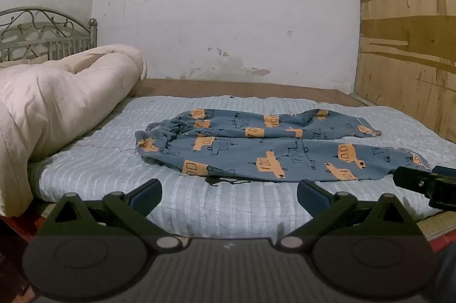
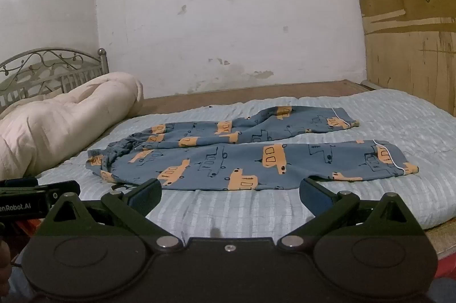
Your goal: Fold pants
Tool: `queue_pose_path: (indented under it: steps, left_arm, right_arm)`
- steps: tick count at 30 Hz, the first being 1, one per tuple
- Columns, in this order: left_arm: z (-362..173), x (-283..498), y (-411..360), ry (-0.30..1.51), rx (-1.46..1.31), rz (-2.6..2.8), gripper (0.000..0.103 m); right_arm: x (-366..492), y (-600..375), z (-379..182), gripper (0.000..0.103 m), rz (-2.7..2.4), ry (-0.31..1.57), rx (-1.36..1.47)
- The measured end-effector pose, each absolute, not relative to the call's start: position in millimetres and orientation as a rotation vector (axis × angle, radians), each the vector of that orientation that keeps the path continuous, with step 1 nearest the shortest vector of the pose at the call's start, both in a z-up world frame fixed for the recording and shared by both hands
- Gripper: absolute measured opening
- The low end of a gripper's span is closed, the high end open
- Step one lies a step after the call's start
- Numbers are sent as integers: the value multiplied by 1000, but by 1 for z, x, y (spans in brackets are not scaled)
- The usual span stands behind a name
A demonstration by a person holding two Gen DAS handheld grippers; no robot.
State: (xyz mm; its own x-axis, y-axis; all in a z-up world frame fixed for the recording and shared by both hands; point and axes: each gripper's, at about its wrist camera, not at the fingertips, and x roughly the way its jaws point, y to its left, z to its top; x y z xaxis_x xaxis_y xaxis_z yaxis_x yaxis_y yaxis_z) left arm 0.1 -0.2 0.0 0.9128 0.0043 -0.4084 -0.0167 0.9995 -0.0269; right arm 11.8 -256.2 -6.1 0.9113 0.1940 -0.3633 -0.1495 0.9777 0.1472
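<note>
Blue pants with orange car prints [image 1: 256, 149] lie spread flat on the light blue bed cover [image 1: 114, 163], waistband to the left and both legs running right. They also show in the right wrist view [image 2: 242, 157], with the leg cuffs at the right. My left gripper [image 1: 229, 196] is open and empty, just short of the near edge of the pants. My right gripper [image 2: 230, 196] is open and empty, just short of the near leg. The right gripper's body shows at the right edge of the left wrist view [image 1: 427, 183].
A rolled cream duvet [image 1: 57, 109] lies at the left end of the bed before a metal headboard [image 1: 42, 32]. A white wall [image 1: 228, 12] stands behind, a plywood panel [image 1: 407, 46] at the right. The mattress front edge runs under both grippers.
</note>
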Motion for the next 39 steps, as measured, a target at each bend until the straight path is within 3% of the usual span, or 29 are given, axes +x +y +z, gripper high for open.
queue_pose_path:
  steps: [39]
  left_arm:
    - [1, -3, -6, 421, -26, 12, 102]
  right_arm:
    - [13, -257, -8, 102, 180, 388, 115]
